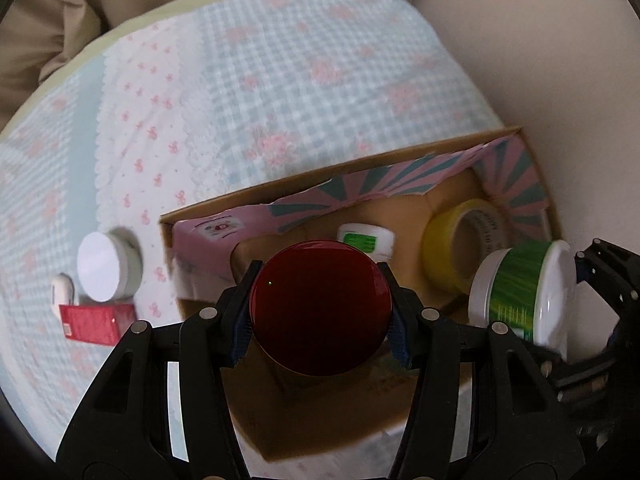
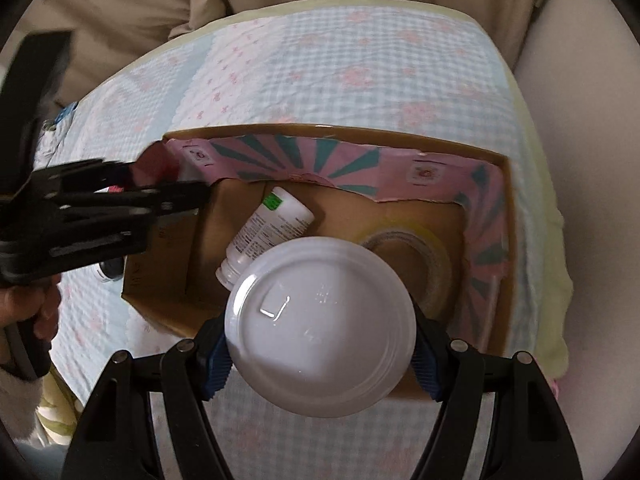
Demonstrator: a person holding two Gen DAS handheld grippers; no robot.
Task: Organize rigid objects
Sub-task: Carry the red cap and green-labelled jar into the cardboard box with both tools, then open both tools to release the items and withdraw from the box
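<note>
Checked quilt (image 1: 280, 80), red disc (image 1: 320, 308) between left gripper (image 1: 320, 320) fingers

A round dark-red glossy lid (image 1: 321, 307) and a green-labelled white plastic tub (image 1: 524, 293) hang above the open cardboard box (image 2: 505, 240); inside it lie a white bottle (image 2: 269, 232) and a yellow tape roll (image 1: 460, 246).

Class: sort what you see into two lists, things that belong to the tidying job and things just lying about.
Job: red disc in left claw; green tub in right claw; cardboard box; white bottle; tape roll.

Lying about: quilt; cushions.
</note>
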